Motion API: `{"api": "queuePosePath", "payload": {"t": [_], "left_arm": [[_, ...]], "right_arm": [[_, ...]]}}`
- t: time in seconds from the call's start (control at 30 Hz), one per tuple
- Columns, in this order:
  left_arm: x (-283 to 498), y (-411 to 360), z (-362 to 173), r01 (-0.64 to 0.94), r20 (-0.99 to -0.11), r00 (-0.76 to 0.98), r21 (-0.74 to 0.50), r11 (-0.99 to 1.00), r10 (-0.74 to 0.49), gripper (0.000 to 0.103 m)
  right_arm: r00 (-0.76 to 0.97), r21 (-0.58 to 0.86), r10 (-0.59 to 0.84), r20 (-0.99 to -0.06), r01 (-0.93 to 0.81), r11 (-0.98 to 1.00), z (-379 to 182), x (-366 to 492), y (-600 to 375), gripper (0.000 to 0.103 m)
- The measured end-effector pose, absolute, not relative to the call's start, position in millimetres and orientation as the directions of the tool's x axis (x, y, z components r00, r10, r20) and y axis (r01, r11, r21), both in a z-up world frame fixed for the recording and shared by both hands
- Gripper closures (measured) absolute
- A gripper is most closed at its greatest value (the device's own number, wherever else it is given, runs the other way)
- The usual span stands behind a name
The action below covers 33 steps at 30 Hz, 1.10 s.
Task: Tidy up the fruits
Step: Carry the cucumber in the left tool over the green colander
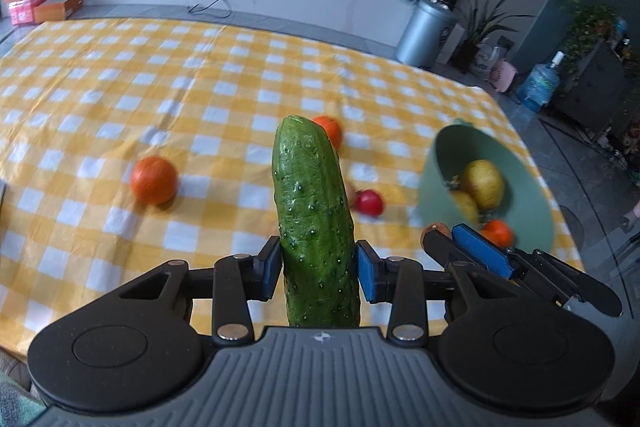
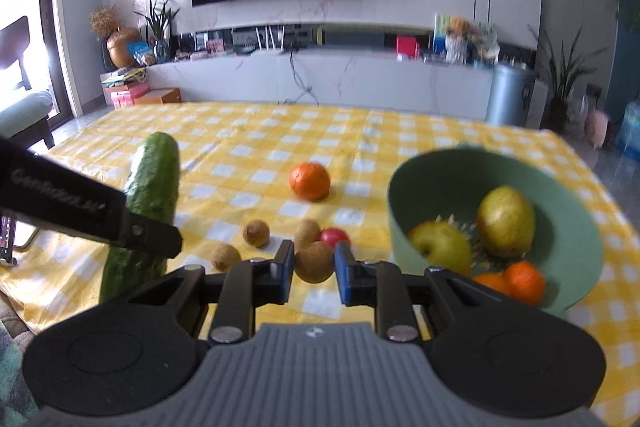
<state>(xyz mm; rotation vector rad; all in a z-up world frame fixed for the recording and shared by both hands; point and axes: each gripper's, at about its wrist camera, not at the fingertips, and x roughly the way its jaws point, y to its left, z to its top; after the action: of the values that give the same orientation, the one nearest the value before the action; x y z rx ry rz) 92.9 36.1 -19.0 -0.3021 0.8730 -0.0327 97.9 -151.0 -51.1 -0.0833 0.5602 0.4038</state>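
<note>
Left gripper (image 1: 318, 269) angled down over table, pads clamped on cucumber (image 1: 312, 211). Right gripper (image 2: 314, 269) just beside it, pinching kiwi (image 2: 315, 261).

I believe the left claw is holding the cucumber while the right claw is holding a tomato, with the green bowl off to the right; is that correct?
Not quite: the right claw holds a kiwi, not a tomato, as the right wrist view shows. The left claw does hold the cucumber, and the green bowl is off to the right.
</note>
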Motion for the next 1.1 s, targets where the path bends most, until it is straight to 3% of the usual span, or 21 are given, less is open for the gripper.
{"api": "queuePosePath", "payload": {"t": [0.47,0.63,1.1], "left_arm": [[137.7,-18.9,14.7,0.075,-0.684,0.679,-0.295,0.952,-0.266,0.059],[165.0,-46.2,19.7,0.147,-0.671,0.669,-0.302,0.942,-0.319,0.059],[229.4,-102.8,-18.0,0.269,-0.762,0.543,-0.240,0.933,-0.353,0.059]], "right_arm": [[0.831,0.037,0.263,-0.490,-0.281,0.959,-17.3,108.9,-215.9,0.085],[0.831,0.106,0.230,-0.506,-0.205,0.973,-19.4,127.3,-245.6,0.085],[0.802,0.268,0.218,-0.556,-0.075,0.960,-49.0,166.5,-271.9,0.085]]}}
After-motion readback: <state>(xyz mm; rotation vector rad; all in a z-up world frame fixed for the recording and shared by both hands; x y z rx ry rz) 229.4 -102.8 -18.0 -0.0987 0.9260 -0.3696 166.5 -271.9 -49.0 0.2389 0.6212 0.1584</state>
